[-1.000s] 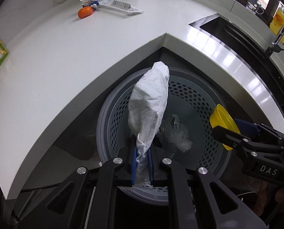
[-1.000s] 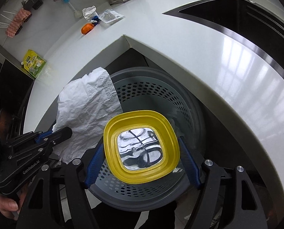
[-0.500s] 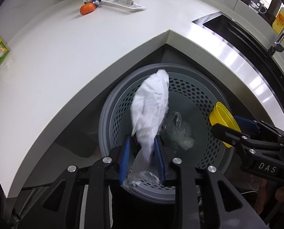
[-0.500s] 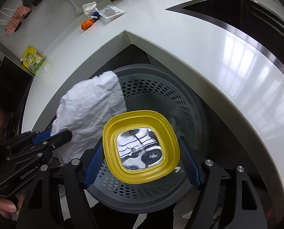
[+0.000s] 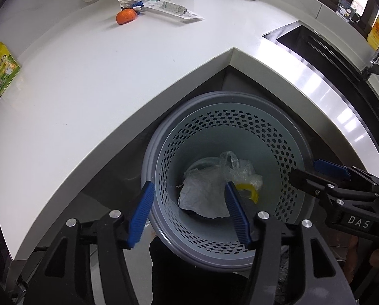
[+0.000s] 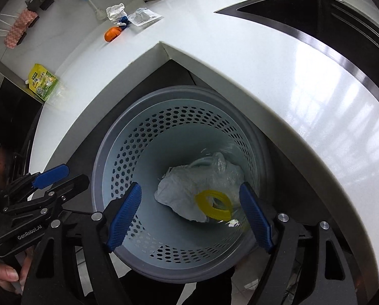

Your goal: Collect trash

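The white L-shaped surface (image 5: 108, 81) wraps around the round grey perforated plastic bin (image 6: 143, 152), which stands in its inner corner. Both tongs, left (image 5: 189, 211) and right (image 6: 189, 216), hang wide apart and hold nothing above the bin. Inside lie a crumpled white paper (image 6: 179, 195), a clear plastic bag (image 6: 225, 172) and a yellow plastic lid (image 6: 213, 203). The dropping step looks done. Next, I think, is the far orange piece (image 5: 125, 16), with much open room across the surface; only the corner edge is close.
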A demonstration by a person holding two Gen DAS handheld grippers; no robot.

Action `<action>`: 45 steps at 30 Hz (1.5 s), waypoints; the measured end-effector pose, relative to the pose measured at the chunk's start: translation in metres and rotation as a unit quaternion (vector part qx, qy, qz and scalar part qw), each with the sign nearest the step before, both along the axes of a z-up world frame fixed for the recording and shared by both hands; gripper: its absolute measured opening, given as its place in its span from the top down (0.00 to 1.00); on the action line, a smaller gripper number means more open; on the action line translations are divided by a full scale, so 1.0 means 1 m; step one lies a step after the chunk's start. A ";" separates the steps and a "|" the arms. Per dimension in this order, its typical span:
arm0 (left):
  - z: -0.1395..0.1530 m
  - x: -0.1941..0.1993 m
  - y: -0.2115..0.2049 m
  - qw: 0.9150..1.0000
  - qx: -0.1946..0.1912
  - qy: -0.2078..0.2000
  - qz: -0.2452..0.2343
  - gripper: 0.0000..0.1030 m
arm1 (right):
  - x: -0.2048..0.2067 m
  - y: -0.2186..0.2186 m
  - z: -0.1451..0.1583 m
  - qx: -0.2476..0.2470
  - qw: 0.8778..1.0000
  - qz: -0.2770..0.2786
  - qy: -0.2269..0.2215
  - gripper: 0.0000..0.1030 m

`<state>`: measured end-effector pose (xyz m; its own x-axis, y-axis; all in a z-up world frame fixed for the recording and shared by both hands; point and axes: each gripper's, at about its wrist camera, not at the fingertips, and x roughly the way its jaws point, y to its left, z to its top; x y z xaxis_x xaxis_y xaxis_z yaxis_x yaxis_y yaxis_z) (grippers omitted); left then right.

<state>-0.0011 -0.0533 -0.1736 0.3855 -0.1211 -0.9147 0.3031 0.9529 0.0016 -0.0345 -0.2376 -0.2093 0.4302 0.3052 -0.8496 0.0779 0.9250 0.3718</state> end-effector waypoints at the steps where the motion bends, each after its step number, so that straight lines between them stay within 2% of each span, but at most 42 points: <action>1: 0.001 0.000 0.000 1.000 0.000 -0.001 0.000 0.45 | -0.001 0.000 0.000 0.001 1.000 0.000 0.000 0.26; 21: 0.022 -0.003 -0.003 1.000 -0.003 -0.026 0.005 0.44 | -0.009 -0.008 0.019 0.001 1.000 -0.002 -0.018 0.26; 45: 0.069 0.001 0.009 0.997 -0.022 -0.076 0.027 0.39 | -0.002 0.001 0.067 -0.002 0.998 0.011 -0.060 0.26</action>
